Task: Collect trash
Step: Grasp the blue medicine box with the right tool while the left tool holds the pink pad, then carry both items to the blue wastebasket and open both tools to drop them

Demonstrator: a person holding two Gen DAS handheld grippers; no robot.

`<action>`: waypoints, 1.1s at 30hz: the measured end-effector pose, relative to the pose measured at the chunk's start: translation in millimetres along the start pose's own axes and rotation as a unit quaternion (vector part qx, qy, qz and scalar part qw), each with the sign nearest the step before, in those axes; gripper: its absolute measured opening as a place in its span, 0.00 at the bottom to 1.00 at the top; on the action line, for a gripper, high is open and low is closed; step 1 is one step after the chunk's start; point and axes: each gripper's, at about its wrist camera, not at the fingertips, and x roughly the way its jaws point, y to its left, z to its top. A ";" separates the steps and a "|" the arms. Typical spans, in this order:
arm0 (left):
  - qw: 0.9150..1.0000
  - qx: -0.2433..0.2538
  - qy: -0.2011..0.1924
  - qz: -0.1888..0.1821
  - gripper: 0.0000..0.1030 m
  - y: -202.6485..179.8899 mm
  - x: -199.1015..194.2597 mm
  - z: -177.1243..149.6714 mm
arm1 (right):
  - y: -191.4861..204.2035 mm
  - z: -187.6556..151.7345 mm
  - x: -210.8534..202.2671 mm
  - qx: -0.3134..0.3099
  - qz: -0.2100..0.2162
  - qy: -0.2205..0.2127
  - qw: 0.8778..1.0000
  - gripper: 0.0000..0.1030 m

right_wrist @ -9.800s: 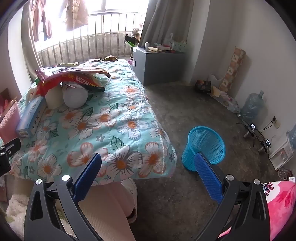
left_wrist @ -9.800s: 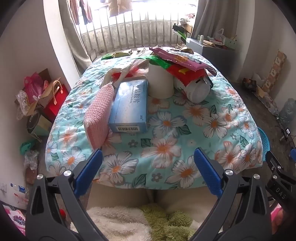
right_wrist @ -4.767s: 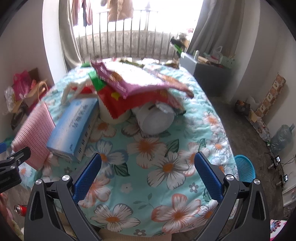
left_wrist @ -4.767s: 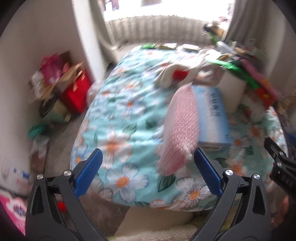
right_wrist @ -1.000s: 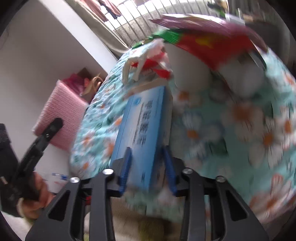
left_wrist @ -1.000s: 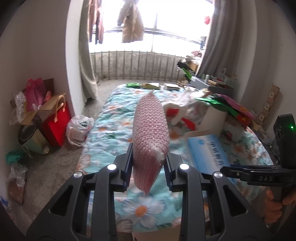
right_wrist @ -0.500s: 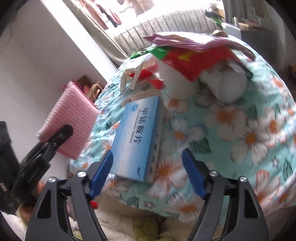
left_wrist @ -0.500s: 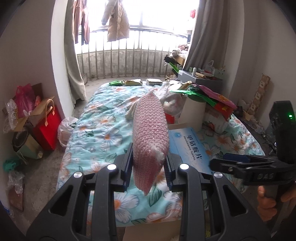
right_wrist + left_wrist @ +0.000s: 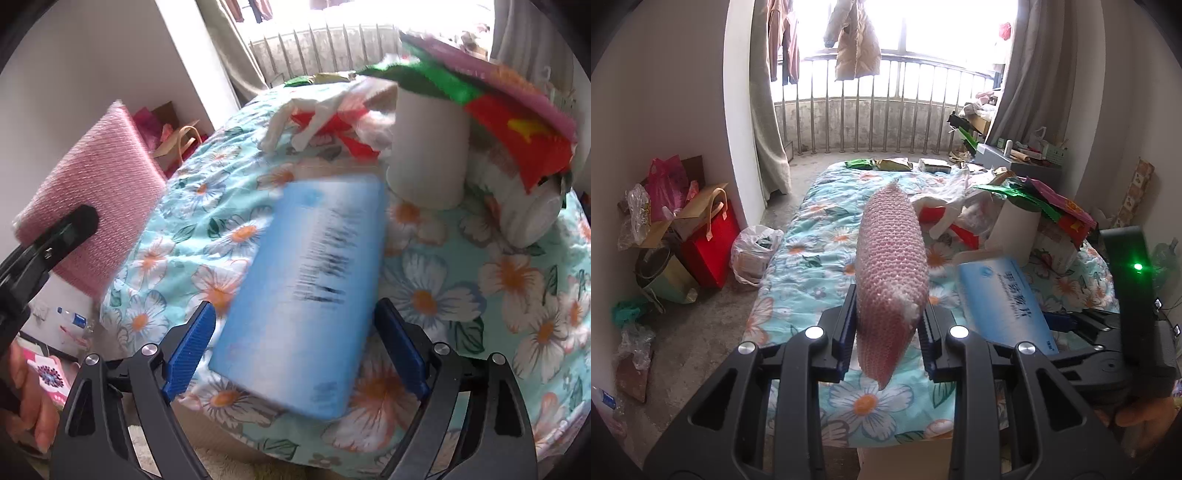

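My left gripper [image 9: 886,336] is shut on a pink bubble-wrap pouch [image 9: 891,266] and holds it upright above the near end of the floral-covered table [image 9: 820,251]. The pouch also shows in the right wrist view [image 9: 88,206] at the left. My right gripper [image 9: 295,350] is open, its blue pads either side of the near end of a flat blue box [image 9: 310,280] that lies on the table. The box also shows in the left wrist view [image 9: 1004,299]. Behind it lie a white cup [image 9: 428,147], white plastic bag [image 9: 317,114] and red, green and purple wrappers [image 9: 517,122].
On the floor at the left stand a red paper bag [image 9: 709,243], a tin bucket [image 9: 665,277] and a white plastic bag [image 9: 753,251]. A grey cabinet [image 9: 1015,162] stands at the back right by the curtain. Balcony railings [image 9: 871,122] close the far end.
My right gripper has opened from around the blue box a second ago and has come in closer over its near end. My left gripper has kept hold of the pink pouch and lifted slightly.
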 end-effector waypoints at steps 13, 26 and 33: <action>1.000 -0.005 -0.013 0.008 0.27 2.8 -9.6 -2.9 | 7.2 -2.3 21.4 -0.019 -0.027 -0.001 0.999 0.90; 0.999 0.033 -0.015 -0.032 0.27 -23.8 -18.9 -1.8 | -62.8 -35.2 -25.8 0.096 0.094 -0.021 0.991 0.73; 0.986 0.104 0.000 -0.130 0.27 -91.9 -16.0 -4.2 | -127.5 -74.7 -71.2 0.213 0.166 -0.029 0.962 0.72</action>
